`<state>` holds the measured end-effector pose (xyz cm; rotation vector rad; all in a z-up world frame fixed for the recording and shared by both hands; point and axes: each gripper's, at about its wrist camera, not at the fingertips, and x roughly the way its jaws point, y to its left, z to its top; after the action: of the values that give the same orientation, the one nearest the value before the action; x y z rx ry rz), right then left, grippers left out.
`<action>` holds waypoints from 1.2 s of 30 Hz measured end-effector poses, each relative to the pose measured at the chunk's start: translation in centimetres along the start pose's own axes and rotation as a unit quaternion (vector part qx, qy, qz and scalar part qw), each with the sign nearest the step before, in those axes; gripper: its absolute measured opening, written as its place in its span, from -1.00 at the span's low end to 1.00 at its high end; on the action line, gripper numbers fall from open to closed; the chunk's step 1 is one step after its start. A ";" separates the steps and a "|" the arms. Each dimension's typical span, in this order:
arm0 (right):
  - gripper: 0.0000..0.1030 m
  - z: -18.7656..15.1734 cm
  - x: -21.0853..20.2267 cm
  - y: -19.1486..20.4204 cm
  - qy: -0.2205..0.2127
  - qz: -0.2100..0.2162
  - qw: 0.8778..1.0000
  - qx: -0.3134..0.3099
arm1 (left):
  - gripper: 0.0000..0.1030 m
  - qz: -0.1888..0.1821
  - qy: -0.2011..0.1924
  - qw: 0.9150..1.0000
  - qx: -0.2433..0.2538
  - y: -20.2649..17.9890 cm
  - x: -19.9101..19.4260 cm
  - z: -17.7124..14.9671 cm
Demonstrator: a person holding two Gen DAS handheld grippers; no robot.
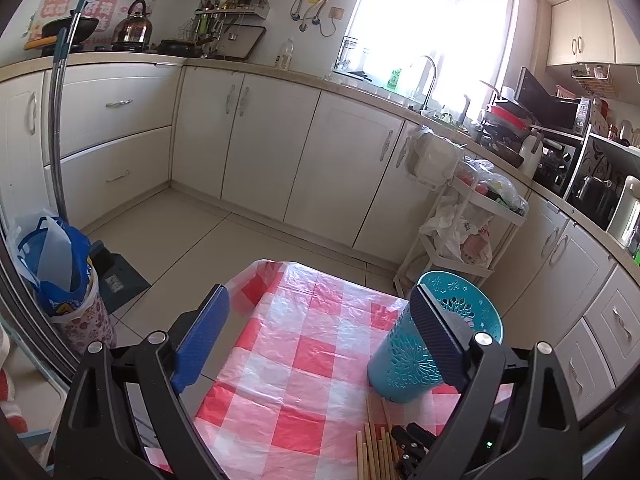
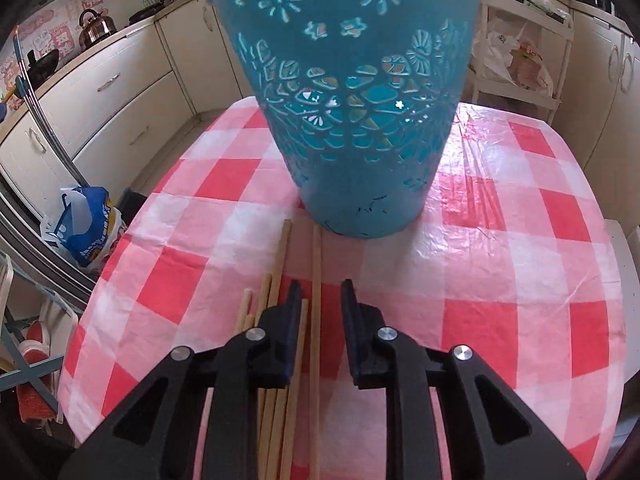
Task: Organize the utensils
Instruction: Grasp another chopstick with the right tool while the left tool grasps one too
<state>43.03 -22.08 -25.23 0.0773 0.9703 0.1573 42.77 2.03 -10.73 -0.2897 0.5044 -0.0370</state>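
A teal perforated plastic utensil holder stands upright on the bench; the bundle of wooden chopsticks lies just before it, slightly to its left.

Black frames, blue fingers, silver screws

Left gripper jaws spread wide; right gripper jaws narrowly parted

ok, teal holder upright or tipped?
Upright: the teal holder stands on its base on the checked tablecloth, open rim up; chopsticks lie flat beside it.
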 end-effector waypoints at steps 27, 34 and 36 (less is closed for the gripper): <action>-0.90 -5.7 -5.0 -6.1 0.020 0.007 0.998 0.055 | 0.73 0.005 0.212 0.966 0.149 -5.5 10.2 -10.9; -0.90 -5.9 -4.5 -7.6 0.025 0.019 0.997 0.070 | 0.72 0.012 0.225 0.958 0.176 -7.7 12.5 -13.3; -0.90 -6.0 -4.3 -7.7 0.028 0.021 0.997 0.069 | 0.71 0.012 0.227 0.956 0.187 -8.4 13.0 -13.8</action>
<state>36.44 -30.39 -26.09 0.2204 1.0342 0.1318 47.86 -11.09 -25.99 0.1026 0.9424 -0.1758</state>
